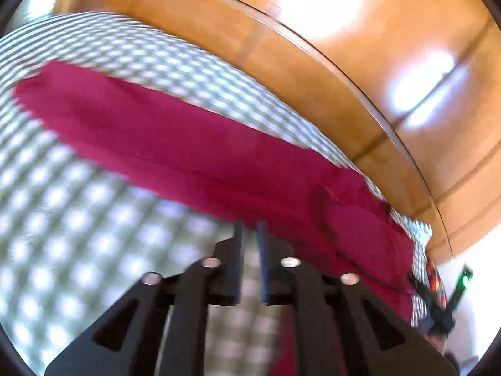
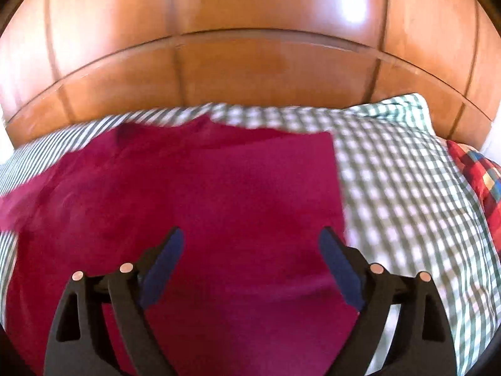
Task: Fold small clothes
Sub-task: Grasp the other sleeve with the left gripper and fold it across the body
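A magenta garment point(image 2: 219, 194) lies spread on a green-and-white checked bedcover point(image 2: 407, 194). My right gripper point(image 2: 250, 244) is open and empty, hovering over the garment's middle, fingers wide apart. In the left wrist view the garment point(image 1: 175, 138) runs as a long band across the cover point(image 1: 62, 213). My left gripper point(image 1: 250, 228) has its fingers nearly together, a narrow gap between them, with its tips at the garment's near edge. I see no cloth between them. The view is blurred.
A polished wooden headboard point(image 2: 250, 62) rises right behind the bed. A red patterned cushion point(image 2: 479, 172) lies at the right edge of the bed. The other gripper's black frame with a green light point(image 1: 451, 294) shows at the far right of the left wrist view.
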Demonstrator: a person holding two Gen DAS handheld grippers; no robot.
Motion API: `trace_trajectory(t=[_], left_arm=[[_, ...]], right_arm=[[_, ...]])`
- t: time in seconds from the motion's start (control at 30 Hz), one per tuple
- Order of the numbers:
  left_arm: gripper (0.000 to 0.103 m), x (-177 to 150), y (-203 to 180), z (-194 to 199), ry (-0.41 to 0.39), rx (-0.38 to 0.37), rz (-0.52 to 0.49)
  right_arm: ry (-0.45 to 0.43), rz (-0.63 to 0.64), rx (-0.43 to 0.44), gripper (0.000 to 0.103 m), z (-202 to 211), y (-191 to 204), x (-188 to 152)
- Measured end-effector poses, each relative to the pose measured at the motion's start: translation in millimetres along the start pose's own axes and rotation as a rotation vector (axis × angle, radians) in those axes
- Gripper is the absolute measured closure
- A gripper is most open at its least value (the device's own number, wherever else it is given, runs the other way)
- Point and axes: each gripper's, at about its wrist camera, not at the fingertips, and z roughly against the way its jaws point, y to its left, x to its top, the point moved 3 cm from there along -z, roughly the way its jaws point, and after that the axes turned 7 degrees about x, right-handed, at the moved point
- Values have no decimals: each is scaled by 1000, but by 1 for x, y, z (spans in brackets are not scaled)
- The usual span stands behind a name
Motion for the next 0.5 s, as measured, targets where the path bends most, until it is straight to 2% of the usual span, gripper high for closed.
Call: trace_trajectory(t=[0.03, 0.1, 0.2, 0.3, 0.37, 0.5], left_arm=[[79, 3, 16, 5, -14, 16, 34], [78, 14, 53, 14, -34, 57, 112], [78, 34, 100, 26, -87, 102, 212], [78, 55, 135, 30, -108, 129, 302], [68, 67, 152, 29, -110, 108, 352], [66, 89, 179, 23, -121, 134, 441]], right_arm=[[12, 12, 14, 14, 3, 7, -9], [36, 38, 34, 14, 4, 19, -24], [65, 72, 20, 14, -2, 30, -40], [85, 62, 3, 7, -9, 29, -43], [107, 40, 20, 5, -15, 25, -44], [107, 37, 23, 3, -16, 26, -48]])
